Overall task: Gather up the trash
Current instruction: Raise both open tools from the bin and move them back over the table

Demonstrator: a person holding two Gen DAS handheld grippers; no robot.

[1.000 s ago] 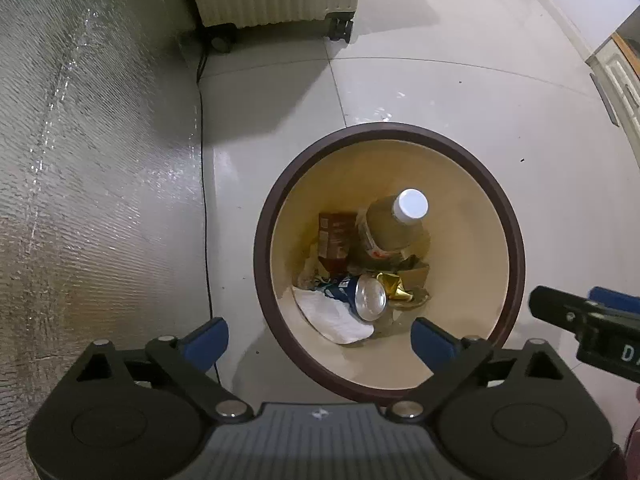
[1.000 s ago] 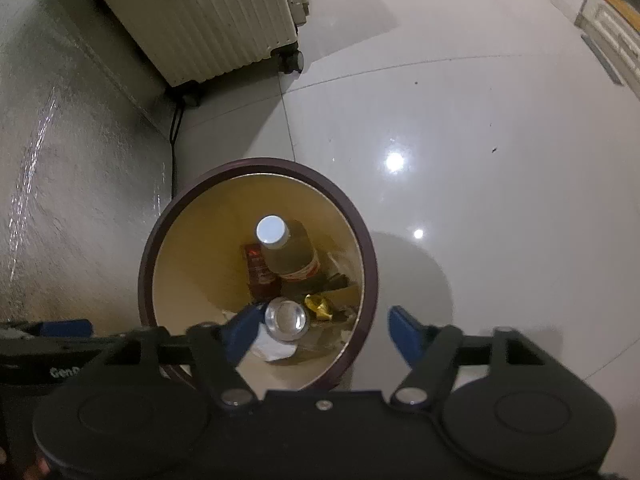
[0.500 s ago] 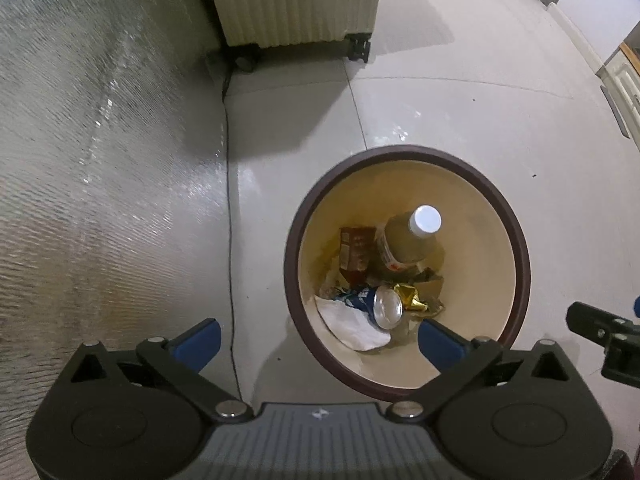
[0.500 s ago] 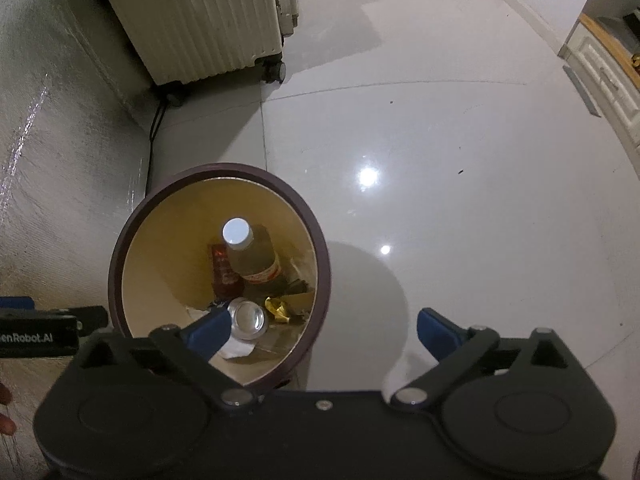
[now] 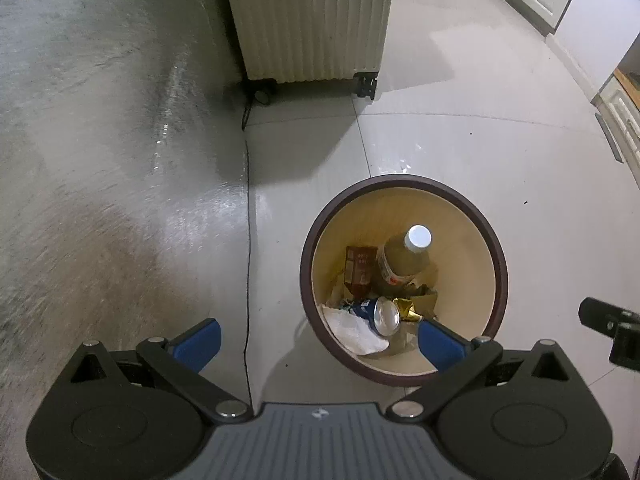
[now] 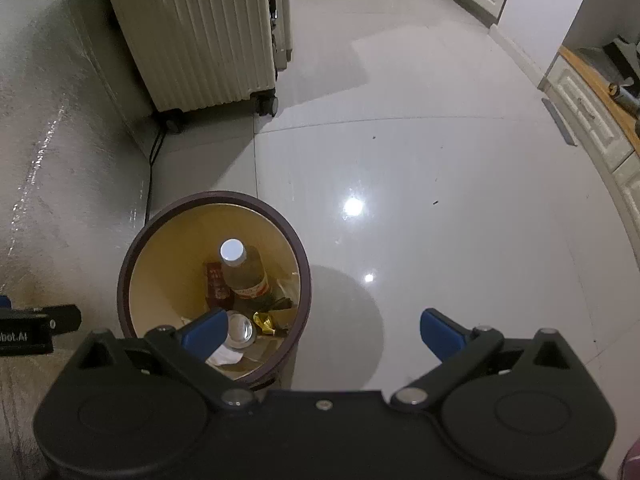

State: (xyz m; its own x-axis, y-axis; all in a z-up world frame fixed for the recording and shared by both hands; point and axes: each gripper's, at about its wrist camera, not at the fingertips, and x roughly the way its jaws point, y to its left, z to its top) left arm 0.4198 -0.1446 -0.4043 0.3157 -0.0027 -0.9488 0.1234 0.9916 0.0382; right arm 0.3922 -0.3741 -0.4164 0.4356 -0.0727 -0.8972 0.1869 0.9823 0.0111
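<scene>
The trash bin (image 5: 404,280) stands on the pale tiled floor (image 5: 460,152), a round bin with a dark brown rim and a cream inside. In the left wrist view it sits right of centre, toward four o'clock; in the right wrist view it lies at about seven o'clock. Inside it, a plastic bottle (image 5: 404,260) with a white cap leans toward twelve o'clock. At its nine o'clock side a red packet (image 5: 360,268) stands against the wall. Below them, toward six o'clock, a drink can (image 5: 382,314) lies on its side with its shiny end up, touching a crumpled white tissue (image 5: 354,332) at its seven o'clock and a gold wrapper (image 5: 408,308) at its three o'clock.

The left gripper (image 5: 318,338) hangs above the floor with its blue pads spread wide and nothing between them; its right pad overlaps the bin's near rim in the view. The right gripper (image 6: 324,330) is likewise fully spread and empty, its left pad overlapping the bin's mouth.

Beyond the bin, at twelve o'clock, a cream ribbed suitcase (image 5: 308,20) on wheels stands by the wall. A thin black cable (image 5: 247,240) runs along the floor at the bin's nine o'clock side, beside a silvery textured surface (image 5: 100,160). White cabinets (image 6: 592,120) line the floor's edge at two o'clock.
</scene>
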